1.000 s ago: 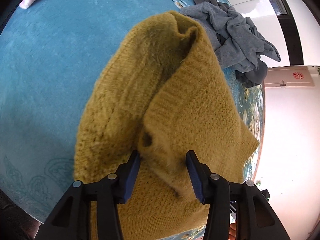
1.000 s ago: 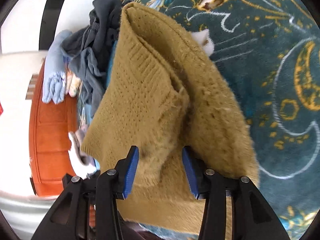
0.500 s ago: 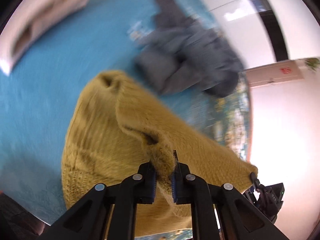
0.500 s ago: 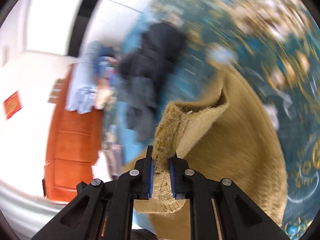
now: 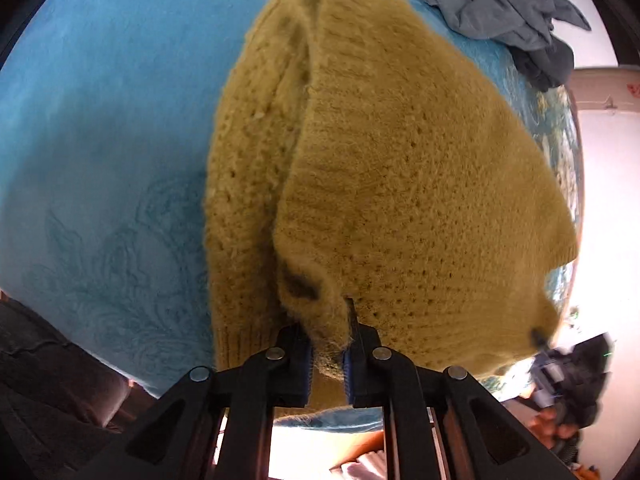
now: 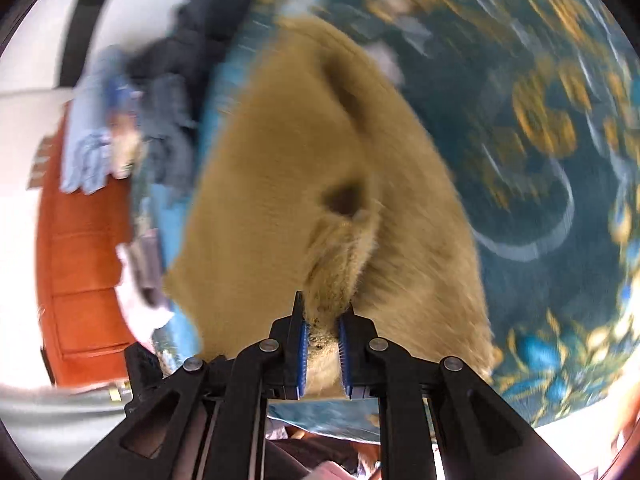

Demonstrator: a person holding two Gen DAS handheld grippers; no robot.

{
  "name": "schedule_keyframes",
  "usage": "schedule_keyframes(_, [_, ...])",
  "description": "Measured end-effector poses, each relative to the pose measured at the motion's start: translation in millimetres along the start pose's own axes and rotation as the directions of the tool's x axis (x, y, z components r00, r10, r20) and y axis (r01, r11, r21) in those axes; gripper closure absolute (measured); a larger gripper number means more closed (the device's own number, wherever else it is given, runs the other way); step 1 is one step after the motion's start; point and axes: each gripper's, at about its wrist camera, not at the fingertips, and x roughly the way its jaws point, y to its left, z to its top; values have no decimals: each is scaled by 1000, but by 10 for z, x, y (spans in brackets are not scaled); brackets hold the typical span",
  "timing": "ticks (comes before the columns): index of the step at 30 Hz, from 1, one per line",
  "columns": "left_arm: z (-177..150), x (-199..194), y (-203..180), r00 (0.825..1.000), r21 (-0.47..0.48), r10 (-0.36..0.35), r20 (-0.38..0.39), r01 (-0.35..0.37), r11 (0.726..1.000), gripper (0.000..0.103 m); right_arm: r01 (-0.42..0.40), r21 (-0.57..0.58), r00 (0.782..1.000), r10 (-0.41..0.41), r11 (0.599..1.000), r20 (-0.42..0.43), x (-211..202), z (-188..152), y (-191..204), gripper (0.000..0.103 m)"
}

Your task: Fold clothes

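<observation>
A mustard-yellow knitted sweater (image 5: 400, 160) hangs over a blue bed cover (image 5: 100, 120). My left gripper (image 5: 328, 336) is shut on a bunched edge of the sweater. The sweater also shows in the right wrist view (image 6: 288, 200), blurred by motion, over a dark teal patterned blanket (image 6: 540, 140). My right gripper (image 6: 322, 320) is shut on another bunched edge of it. The knit drapes away from both grippers toward the bed.
A heap of grey clothes (image 5: 500, 4) lies at the far side of the bed. In the right wrist view dark clothes (image 6: 180, 80) and a light blue garment (image 6: 84, 140) lie at the left, beside an orange wooden door (image 6: 80, 260).
Both grippers were open around the sweater's edges a second ago. They have shut on the knit and lifted it. The right view is still moving fast.
</observation>
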Motion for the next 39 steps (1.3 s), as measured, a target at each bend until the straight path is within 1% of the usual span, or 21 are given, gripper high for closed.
schedule_keyframes(2, [26,-96,-43,1000,19,3,23,-4,1000,91,20,17,1000,-20,1000,-13,62,-11,-90,90])
schedule_keyframes(5, [17,-102,-70,1000,42,14,19,-15,999,90,46,9,999,-46,999,-27,76,-37,-122,90])
schedule_keyframes(11, [84,-239,12,998,0,-61,20,61,998,85,100,-72,992,-105,992,-66,54,-33,12,89])
schedule_keyframes(13, [136,-335,32,997,-5,-76,31,77,997,81,114,-89,987,-123,990,-103,31,-22,37,88])
schedule_keyframes(15, [225,-491,44,994,2,-87,72,87,996,72,119,-118,987,-130,986,-94,-73,28,105,88])
schedule_keyframes(16, [277,-581,47,991,6,-93,101,93,996,68,116,-133,989,-127,984,-79,-141,66,147,86])
schedule_keyframes(18, [399,-710,58,980,-13,-119,163,123,992,46,91,-152,995,-97,984,-29,-269,184,230,67])
schedule_keyframes(19, [487,-779,66,971,-26,-136,195,143,989,43,77,-154,997,-78,985,2,-315,270,259,48])
schedule_keyframes(20, [575,-847,74,962,-39,-152,227,165,986,41,63,-154,998,-59,986,32,-358,355,290,42])
schedule_keyframes(21, [663,-912,85,952,-51,-166,259,185,981,39,47,-145,998,-39,988,59,-382,436,323,42])
schedule_keyframes(23, [845,-931,221,940,-89,-165,298,200,976,36,-7,-122,994,21,992,106,-371,613,366,41])
schedule_keyframes(25, [1068,-943,214,939,-135,-159,304,208,969,36,-46,-79,986,58,996,156,-348,827,319,41])
schedule_keyframes(29, [1300,-743,145,955,-177,-141,262,191,966,36,-127,23,971,119,992,207,-313,1146,252,41])
schedule_keyframes(31, [1204,-713,265,964,-180,-116,240,161,970,37,-112,44,973,101,993,207,-287,1266,209,41])
schedule_keyframes(33, [1249,-641,290,966,-184,-119,229,163,969,38,-103,50,973,90,993,215,-218,1347,238,42])
schedule_keyframes(34, [1267,-610,304,966,-189,-124,225,168,968,39,-106,53,972,92,993,218,-208,1388,234,47])
schedule_keyframes(35, [1284,-583,319,967,-200,-128,220,173,964,41,-122,58,971,106,991,216,-171,1410,223,53])
schedule_keyframes(36, [1270,-454,279,969,-212,-127,214,173,962,47,-132,65,972,116,989,205,-142,1439,208,55])
schedule_keyframes(37, [1287,-409,277,972,-229,-114,207,161,960,52,-139,71,973,123,988,195,-113,1466,197,61])
schedule_keyframes(38, [1303,-366,274,975,-244,-102,200,150,958,64,-120,72,977,105,990,186,-81,1482,208,73])
schedule_keyframes(39, [1311,-357,270,975,-245,-97,202,146,959,73,-101,72,980,87,992,178,-49,1498,220,79])
